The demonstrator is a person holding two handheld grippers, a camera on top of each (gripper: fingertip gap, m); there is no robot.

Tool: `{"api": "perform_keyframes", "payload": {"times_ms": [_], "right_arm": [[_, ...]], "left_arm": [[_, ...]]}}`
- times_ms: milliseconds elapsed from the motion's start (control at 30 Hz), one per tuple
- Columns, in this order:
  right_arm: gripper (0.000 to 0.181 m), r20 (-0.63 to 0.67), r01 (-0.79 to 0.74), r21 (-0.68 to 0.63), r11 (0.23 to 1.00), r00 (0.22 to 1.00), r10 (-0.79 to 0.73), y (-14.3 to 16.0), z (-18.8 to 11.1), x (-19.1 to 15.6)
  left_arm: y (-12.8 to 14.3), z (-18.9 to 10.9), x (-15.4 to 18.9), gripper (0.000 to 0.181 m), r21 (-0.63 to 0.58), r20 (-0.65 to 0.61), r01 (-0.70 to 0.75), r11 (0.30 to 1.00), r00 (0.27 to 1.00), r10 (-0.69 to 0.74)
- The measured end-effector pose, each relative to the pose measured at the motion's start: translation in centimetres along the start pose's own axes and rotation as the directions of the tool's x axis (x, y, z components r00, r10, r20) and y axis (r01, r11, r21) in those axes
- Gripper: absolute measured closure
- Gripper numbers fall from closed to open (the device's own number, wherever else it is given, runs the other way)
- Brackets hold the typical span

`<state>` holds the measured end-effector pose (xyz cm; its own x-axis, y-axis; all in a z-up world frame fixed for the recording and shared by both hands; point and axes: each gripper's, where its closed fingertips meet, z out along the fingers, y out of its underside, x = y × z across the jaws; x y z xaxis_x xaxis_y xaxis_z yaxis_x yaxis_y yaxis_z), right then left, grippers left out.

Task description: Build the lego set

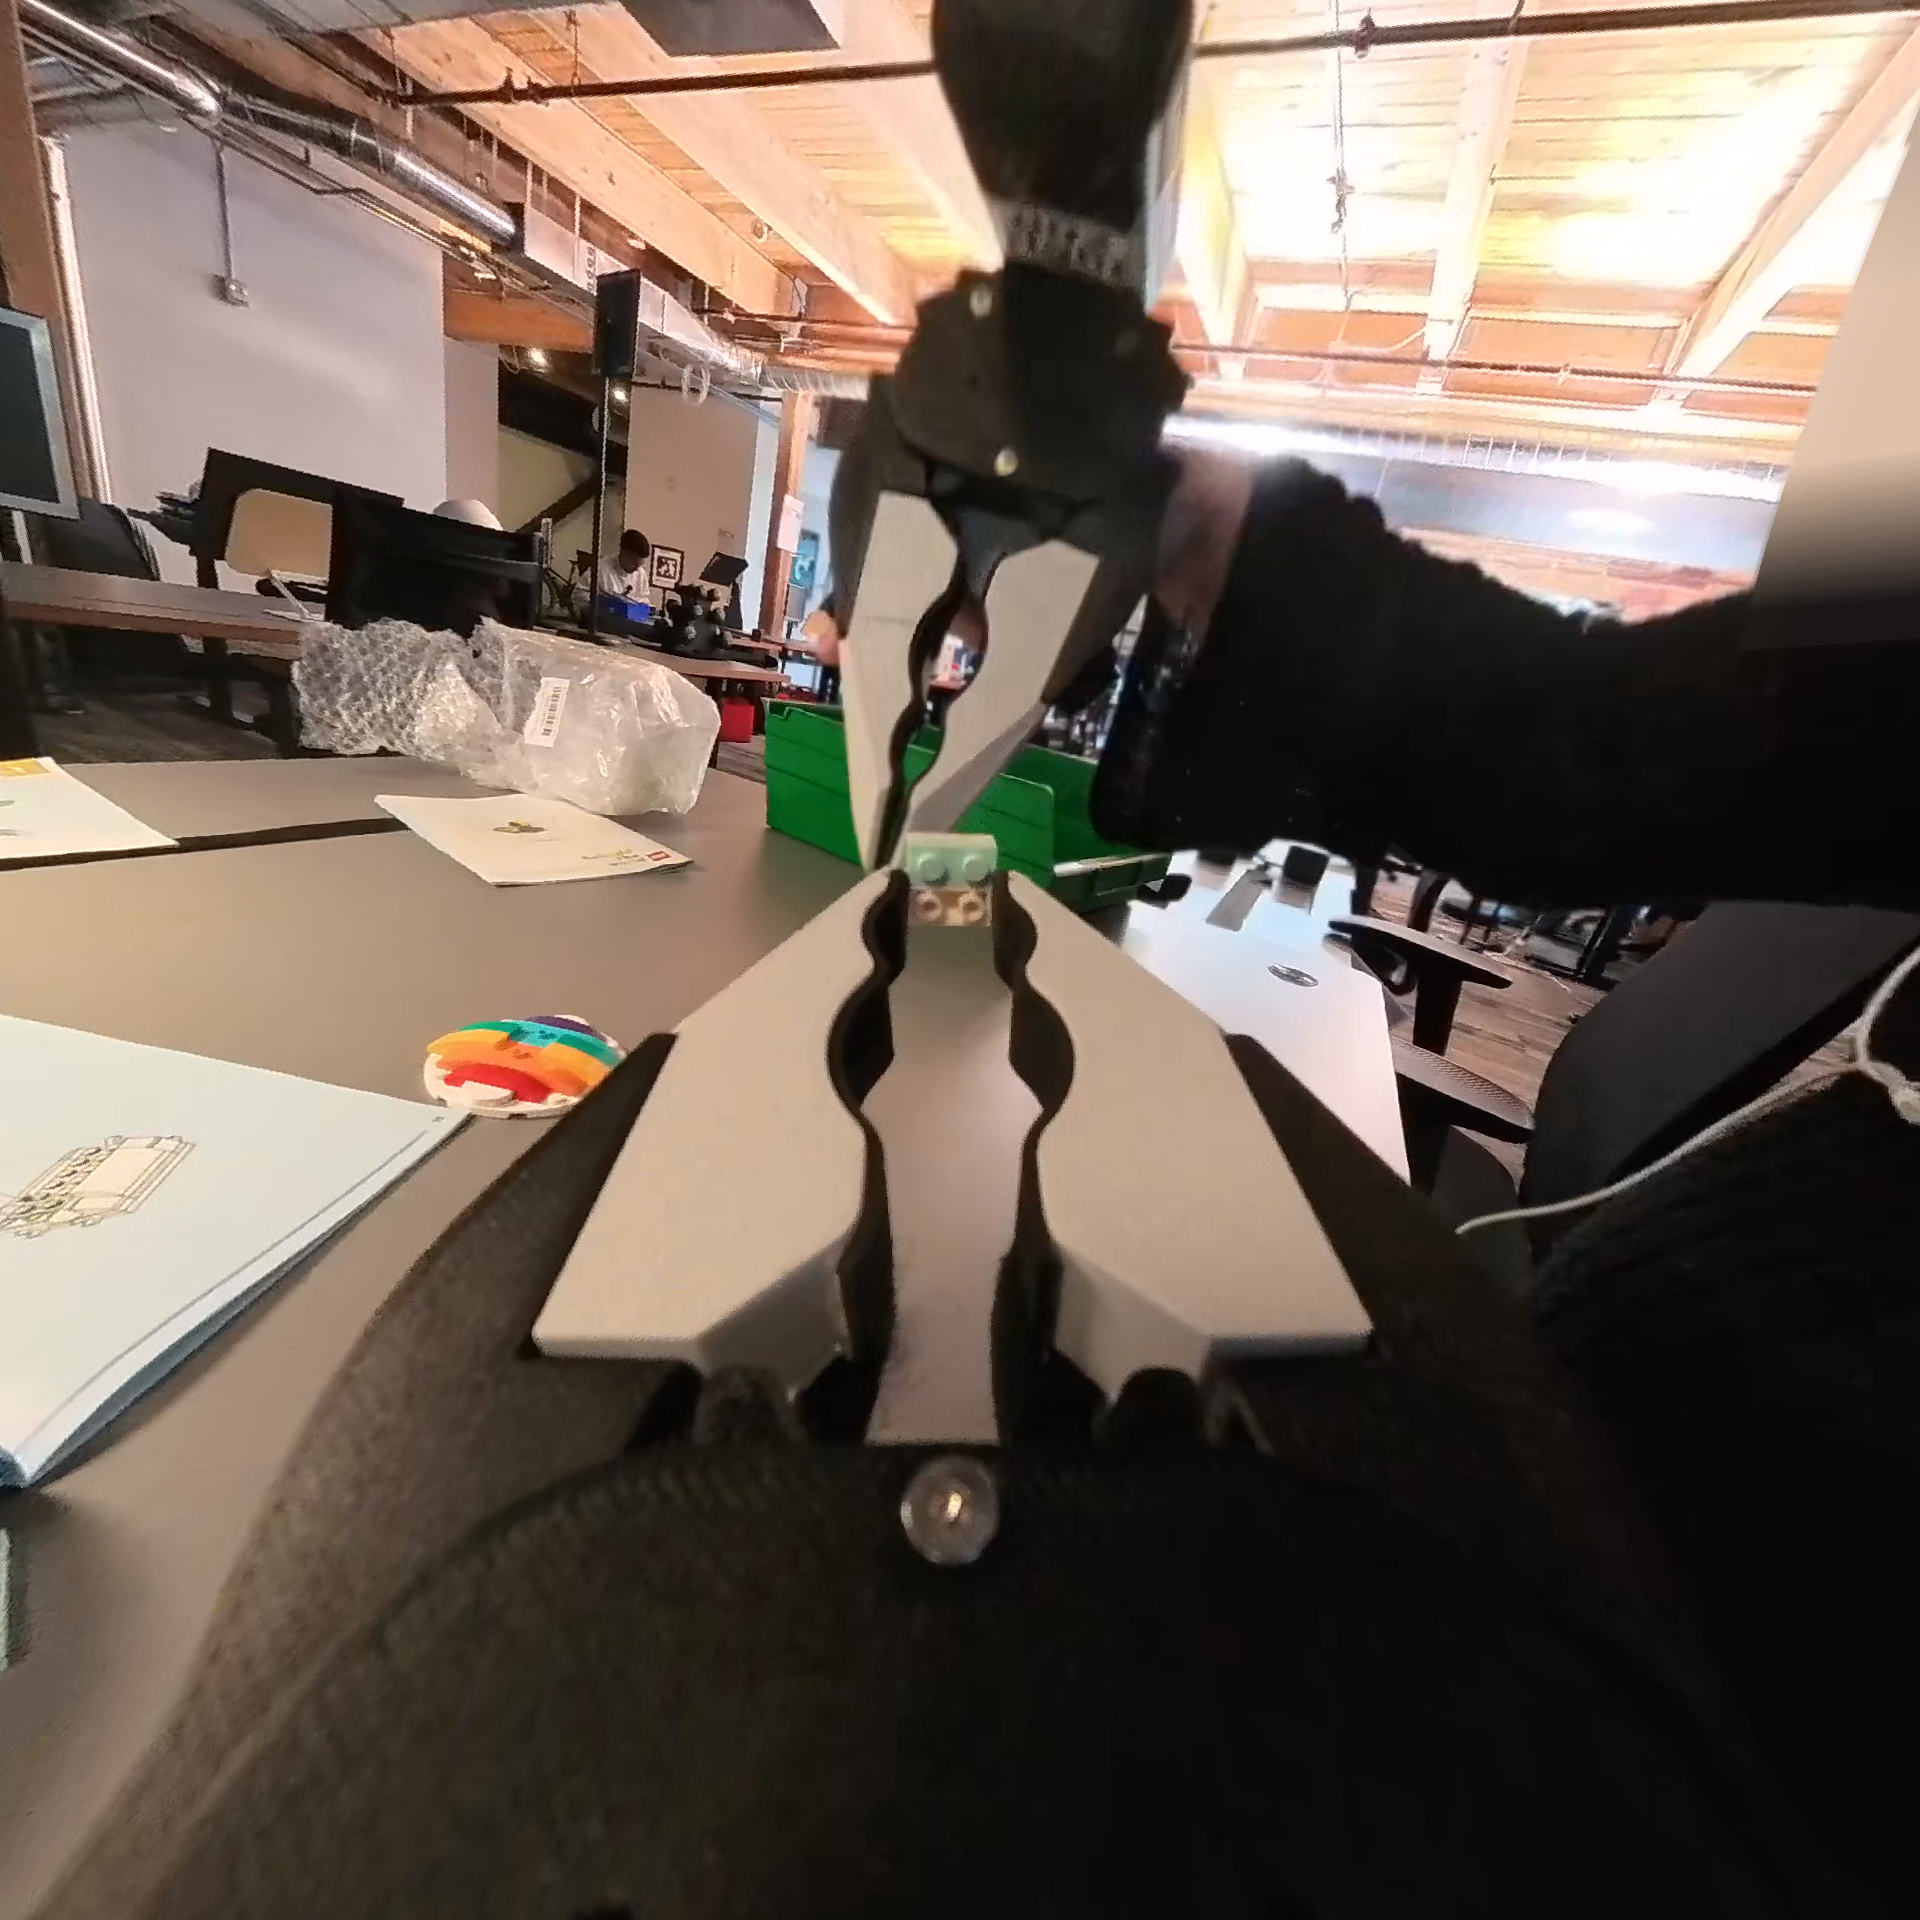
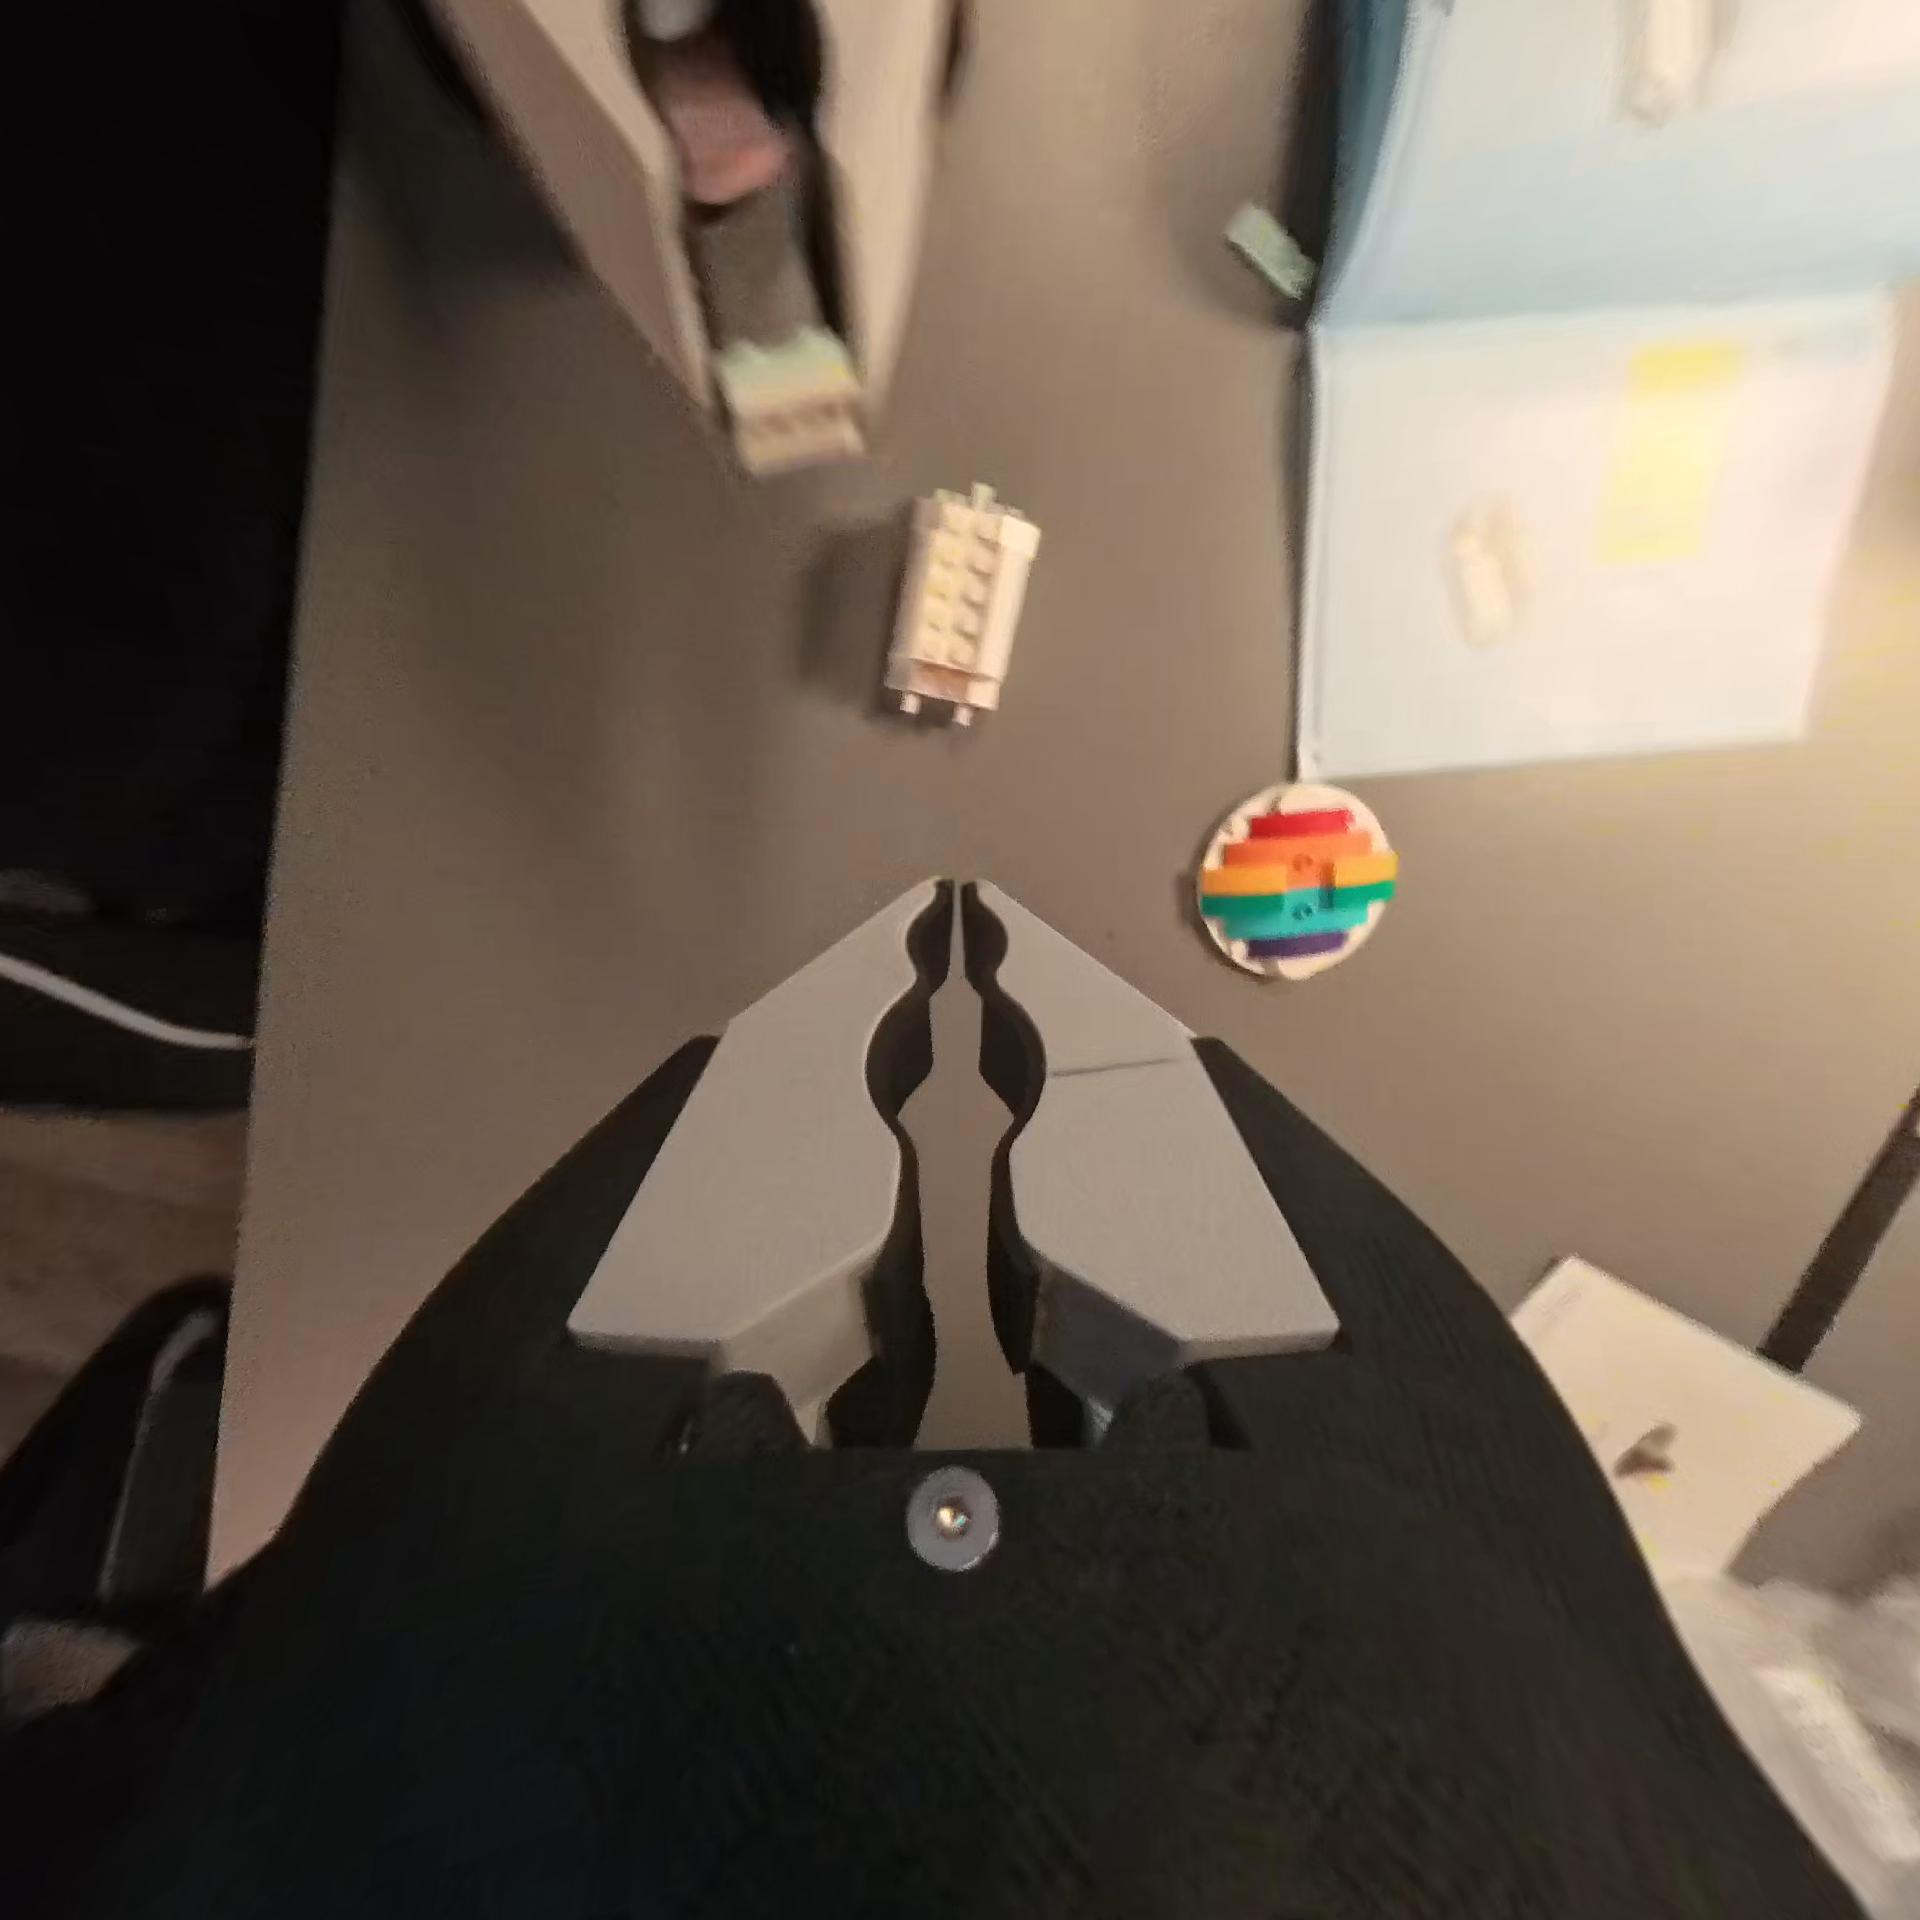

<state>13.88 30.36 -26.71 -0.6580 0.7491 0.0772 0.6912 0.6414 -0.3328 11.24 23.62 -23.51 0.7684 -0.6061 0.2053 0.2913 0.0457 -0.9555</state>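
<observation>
My left gripper is shut on a small pale green lego piece and holds it above the grey table. The piece also shows in the right wrist view, at the left gripper's tips. My right gripper is shut and empty. In the left wrist view the right gripper comes down from above, its tips right beside the piece. A white lego assembly lies on the table between the grippers. A round rainbow lego disc lies to the side.
An open light-blue instruction booklet lies by the disc, with a small pale green piece near its edge. A green bin, bubble wrap and a white leaflet sit farther back. An office chair stands past the table edge. Tip to tip, the grippers are about 8 cm apart. The left gripper is farther from the round rainbow lego disc, some 20 cm, than the right, some 15 cm. Seen from the left wrist view as well.
</observation>
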Motion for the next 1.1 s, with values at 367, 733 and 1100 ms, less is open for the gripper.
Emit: {"api": "perform_keyframes", "payload": {"times_ms": [367, 733, 1100], "right_arm": [[0.18, -0.469, 0.008, 0.821, 0.571, 0.581, 0.665, 15.6, -5.5, 5.3], [0.16, -0.324, -0.333, 0.569, 0.752, 0.75, 0.577, 15.9, -2.5, -2.0], [0.163, -0.188, -0.484, 0.497, 0.72, 0.75, 0.634, 18.9, 2.4, -6.7]], "left_arm": [[0.1, 0.3, 1.1, 0.167, 0.005, -0.056, 0.032, 0.999, 0.998, -0.031], [-0.1, 0.0, 0.8, 0.166, 0.025, -0.045, 0.051, 0.998, 0.998, -0.05], [0.2, 0.3, 1.3, 0.167, 0.01, -0.073, 0.063, 0.998, 0.995, -0.063]]}}
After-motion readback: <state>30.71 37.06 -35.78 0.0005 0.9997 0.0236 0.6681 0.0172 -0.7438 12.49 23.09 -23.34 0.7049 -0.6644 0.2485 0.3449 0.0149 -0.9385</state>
